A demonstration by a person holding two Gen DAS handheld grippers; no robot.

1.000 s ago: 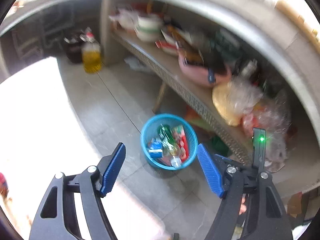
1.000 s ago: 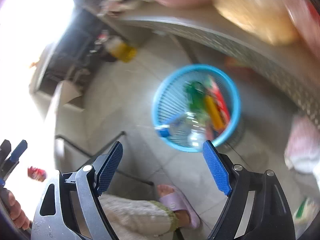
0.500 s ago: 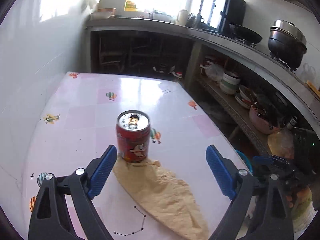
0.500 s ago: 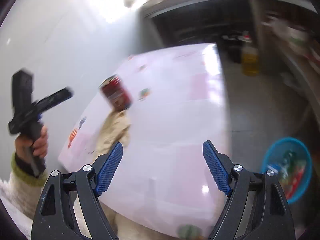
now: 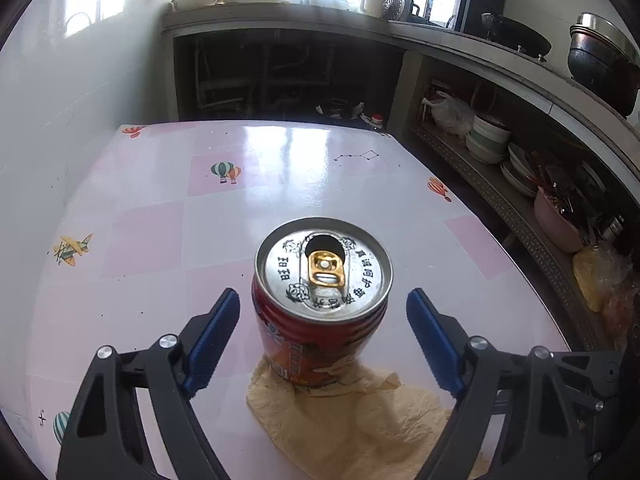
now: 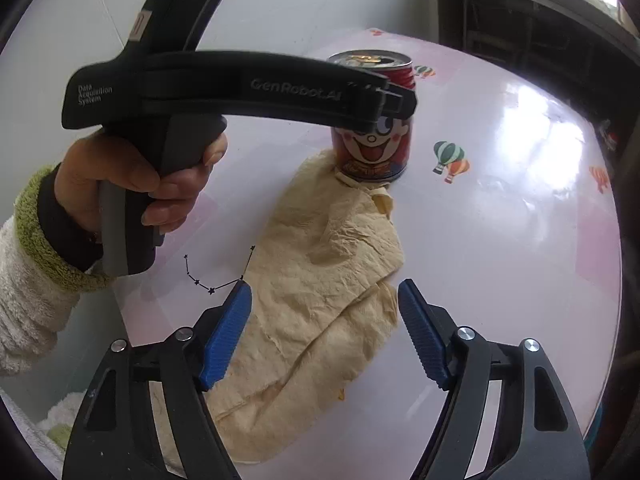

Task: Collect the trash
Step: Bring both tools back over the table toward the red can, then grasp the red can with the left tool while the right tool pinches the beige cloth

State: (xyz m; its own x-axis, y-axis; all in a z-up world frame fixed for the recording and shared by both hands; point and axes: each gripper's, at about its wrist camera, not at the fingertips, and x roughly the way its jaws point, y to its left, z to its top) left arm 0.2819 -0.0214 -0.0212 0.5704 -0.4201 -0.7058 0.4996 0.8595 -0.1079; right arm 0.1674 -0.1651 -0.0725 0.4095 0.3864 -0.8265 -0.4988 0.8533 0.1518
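A red drink can (image 5: 320, 312) with an opened silver top stands upright on the end of a crumpled tan paper napkin (image 5: 360, 424) on a pink and white table (image 5: 280, 168). My left gripper (image 5: 323, 340) is open, its blue pads either side of the can, not touching. In the right wrist view the can (image 6: 374, 132) stands at the napkin's far end, with the left gripper's black body (image 6: 240, 88) in front of it. My right gripper (image 6: 324, 332) is open and empty over the near part of the napkin (image 6: 320, 304).
The table meets a white wall (image 5: 60, 100) on the left. Beyond its right edge run shelves with bowls (image 5: 488, 140), a pink basin (image 5: 560, 220) and bags. A counter with pots (image 5: 600, 56) runs above. The person's hand (image 6: 132, 176) holds the left gripper.
Both grippers swung from the blue trash basket on the floor back to the table. The left gripper has closed in around the can; the right gripper has come down over the napkin.
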